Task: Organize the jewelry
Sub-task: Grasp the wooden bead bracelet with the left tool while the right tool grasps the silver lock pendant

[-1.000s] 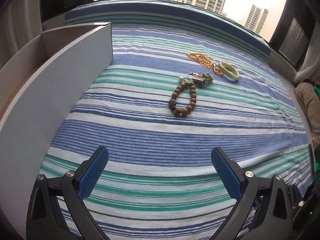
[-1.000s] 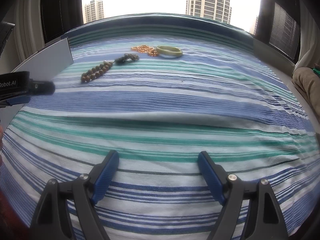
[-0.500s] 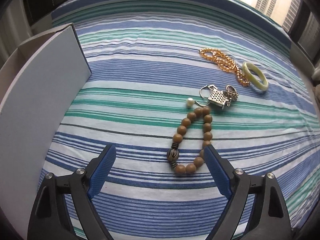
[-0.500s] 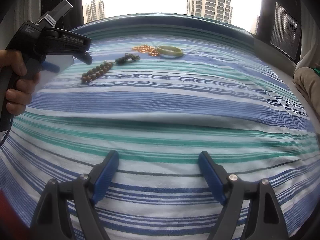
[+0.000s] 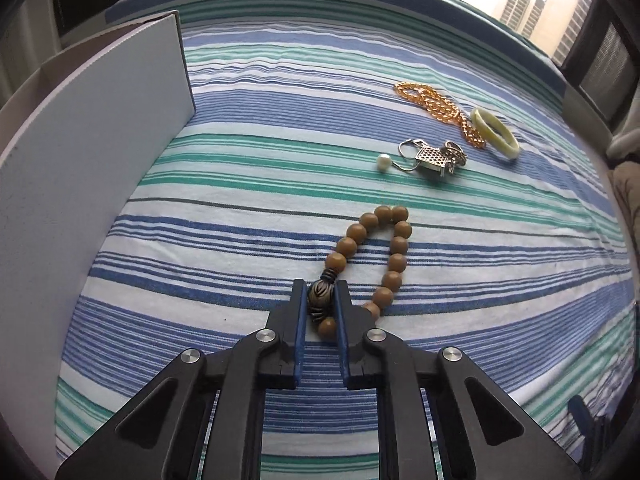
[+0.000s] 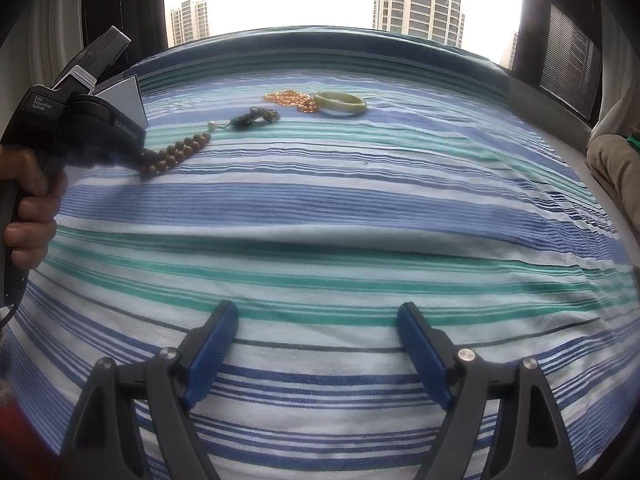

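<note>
Left gripper (image 5: 320, 304) is down on the striped bedspread (image 5: 240, 184), its jaws having just closed; the blue pads now clamp the dark carved bead (image 5: 319, 298) of the wooden bead bracelet (image 5: 384, 252). The rest of the loop lies slack on the cloth, trailing away from the fingers toward the other pieces.

Right gripper (image 6: 318, 334) hangs over bare stripes with its jaws wide and nothing between them, well apart from the jewelry.

Other pieces, farther off: a loose pearl (image 5: 383, 162) just beside a silver charm cluster (image 5: 434, 158), an amber bead strand (image 5: 440, 110) touching a pale green bangle (image 5: 496, 134). The open grey box (image 5: 92, 152) stands to the left of the bracelet (presumably the destination, though nothing in it can be seen).

Notes on doing this step well:
- The grip is on one bead only, so the loop will likely dangle and swing. Lift straight and slowly.
- Clear the box wall before moving across; the hanging beads could catch its edge.
- Hold the clamp firm; a round, carved bead may roll out of flat pads.
- Lower until the loop settles, then release.
</note>
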`<state>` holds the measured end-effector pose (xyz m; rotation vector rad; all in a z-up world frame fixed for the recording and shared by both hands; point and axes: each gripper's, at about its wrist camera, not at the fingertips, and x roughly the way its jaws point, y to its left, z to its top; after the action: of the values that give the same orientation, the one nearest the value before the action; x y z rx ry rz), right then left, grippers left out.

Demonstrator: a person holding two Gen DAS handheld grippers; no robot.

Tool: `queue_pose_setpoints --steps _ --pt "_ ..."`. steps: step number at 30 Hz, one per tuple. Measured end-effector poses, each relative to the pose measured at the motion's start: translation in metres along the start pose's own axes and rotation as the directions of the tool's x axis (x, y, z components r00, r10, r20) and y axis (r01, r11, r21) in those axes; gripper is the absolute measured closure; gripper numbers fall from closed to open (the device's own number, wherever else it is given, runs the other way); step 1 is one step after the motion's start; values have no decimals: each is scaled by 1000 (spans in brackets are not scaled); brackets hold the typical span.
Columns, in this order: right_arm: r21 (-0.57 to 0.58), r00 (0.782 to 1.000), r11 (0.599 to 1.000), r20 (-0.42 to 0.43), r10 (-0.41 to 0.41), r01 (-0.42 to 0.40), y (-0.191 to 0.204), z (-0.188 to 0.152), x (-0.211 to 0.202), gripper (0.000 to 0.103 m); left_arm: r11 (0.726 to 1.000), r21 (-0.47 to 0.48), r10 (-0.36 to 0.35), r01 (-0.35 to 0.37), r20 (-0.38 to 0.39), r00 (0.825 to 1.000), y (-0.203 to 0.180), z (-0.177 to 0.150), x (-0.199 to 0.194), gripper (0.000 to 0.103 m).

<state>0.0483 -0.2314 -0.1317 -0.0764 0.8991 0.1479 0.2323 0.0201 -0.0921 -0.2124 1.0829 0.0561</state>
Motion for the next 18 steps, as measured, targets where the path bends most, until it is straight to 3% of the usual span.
queue_pose_setpoints --steps 6,9,10,13,18 --pt "3 1000 1000 -15 1 0 1 1 1 19 1000 7 -28 28 -23 999 24 -25 -17 91" --pt "20 993 1000 -117 8 -6 3 9 2 19 999 43 -17 17 -11 1000 26 -40 -29 91" --pt "16 987 999 -159 32 -30 4 14 3 19 998 54 -12 13 -5 1000 25 -43 -31 91" --pt "94 952 975 -217 217 -201 1 40 11 19 996 90 15 -17 23 1000 20 -48 -32 91" --pt "296 915 903 -163 369 -312 -21 118 50 20 990 128 45 -51 54 998 16 -55 -34 91"
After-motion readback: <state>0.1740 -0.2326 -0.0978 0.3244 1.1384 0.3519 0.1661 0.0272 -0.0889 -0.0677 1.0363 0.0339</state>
